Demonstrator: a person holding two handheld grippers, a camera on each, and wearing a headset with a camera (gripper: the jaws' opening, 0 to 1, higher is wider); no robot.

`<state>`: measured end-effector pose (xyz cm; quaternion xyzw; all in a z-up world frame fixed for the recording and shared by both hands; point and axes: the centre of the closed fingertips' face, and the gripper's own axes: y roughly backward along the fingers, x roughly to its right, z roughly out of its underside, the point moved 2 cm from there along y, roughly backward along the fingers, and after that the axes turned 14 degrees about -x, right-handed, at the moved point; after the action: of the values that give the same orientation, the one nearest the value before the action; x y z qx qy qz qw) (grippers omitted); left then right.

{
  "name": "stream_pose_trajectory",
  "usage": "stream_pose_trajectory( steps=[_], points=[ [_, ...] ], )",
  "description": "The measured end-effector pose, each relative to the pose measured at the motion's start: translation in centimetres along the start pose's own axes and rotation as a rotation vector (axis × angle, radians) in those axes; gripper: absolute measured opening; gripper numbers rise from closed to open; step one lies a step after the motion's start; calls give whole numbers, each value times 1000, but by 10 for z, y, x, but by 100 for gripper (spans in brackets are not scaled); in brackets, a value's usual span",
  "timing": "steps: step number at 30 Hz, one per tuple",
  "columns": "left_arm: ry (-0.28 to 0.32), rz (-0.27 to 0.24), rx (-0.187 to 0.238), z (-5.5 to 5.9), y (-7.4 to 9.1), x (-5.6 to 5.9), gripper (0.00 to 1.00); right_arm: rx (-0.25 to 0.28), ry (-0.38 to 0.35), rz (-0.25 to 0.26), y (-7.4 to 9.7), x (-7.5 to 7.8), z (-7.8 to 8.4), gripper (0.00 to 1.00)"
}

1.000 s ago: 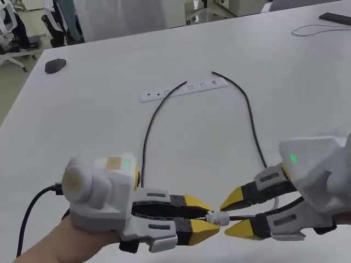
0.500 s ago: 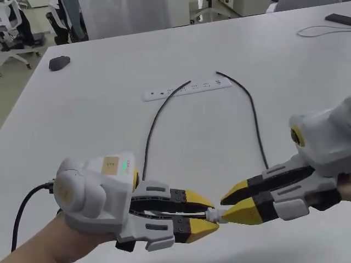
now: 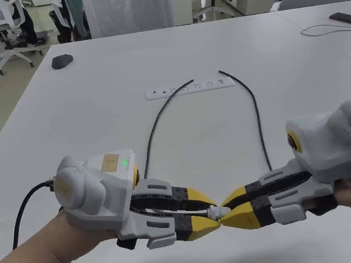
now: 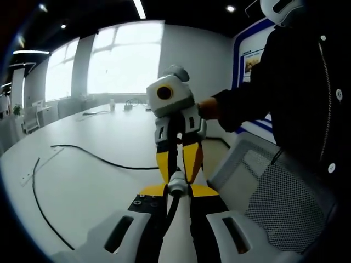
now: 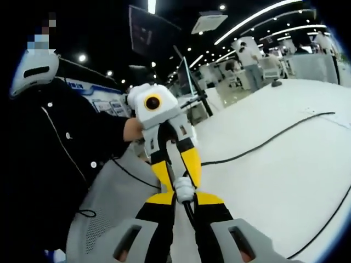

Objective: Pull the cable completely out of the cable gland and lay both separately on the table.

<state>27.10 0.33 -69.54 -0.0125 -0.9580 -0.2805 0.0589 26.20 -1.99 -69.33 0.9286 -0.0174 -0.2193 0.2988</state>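
Observation:
A small white cable gland (image 3: 218, 211) hangs above the near part of the table, threaded on a long black cable (image 3: 258, 118). The cable loops away over the table towards the power strip. My left gripper (image 3: 211, 213) comes in from the lower left and is shut on the gland (image 4: 176, 182). The cable runs back between its jaws. My right gripper (image 3: 226, 210) comes in from the right, tip to tip with the left one. It is shut on the cable right beside the gland (image 5: 185, 189).
A white power strip (image 3: 189, 87) lies mid-table under the cable's far ends. A dark mouse (image 3: 62, 61) sits at the far left. A thin wire (image 3: 323, 30) and a dark device (image 3: 341, 17) lie at the far right. Office chairs stand beyond the table's left edge.
One second ago the right gripper's jaws stood open around the cable. They have since closed on it and rolled over. The left gripper has kept its hold on the gland.

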Motion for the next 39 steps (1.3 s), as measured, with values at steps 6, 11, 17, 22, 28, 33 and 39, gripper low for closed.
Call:
stream_pose_trajectory(
  steps=[6, 11, 17, 22, 28, 33, 39],
  points=[
    [88, 46, -27, 4, -5, 1, 15, -48, 158, 59, -1, -2, 6, 7],
    [154, 52, -12, 3, -4, -3, 15, -56, 321, 176, 2, -1, 3, 7],
    [223, 71, -1, 2, -4, -3, 15, -102, 453, 251, 2, 0, 4, 7],
    [221, 71, -12, 5, -6, 0, 15, -131, 472, 266, -1, 1, 7, 7],
    [184, 33, 3, 4, -3, -2, 15, -204, 323, 300, 0, 17, 15, 22],
    [168, 16, -5, 7, -2, -3, 15, -202, 335, 303, 1, 15, 16, 12],
    [167, -13, -1, 10, -2, -5, 15, -216, 343, 317, 1, 15, 18, 0]
  ],
)
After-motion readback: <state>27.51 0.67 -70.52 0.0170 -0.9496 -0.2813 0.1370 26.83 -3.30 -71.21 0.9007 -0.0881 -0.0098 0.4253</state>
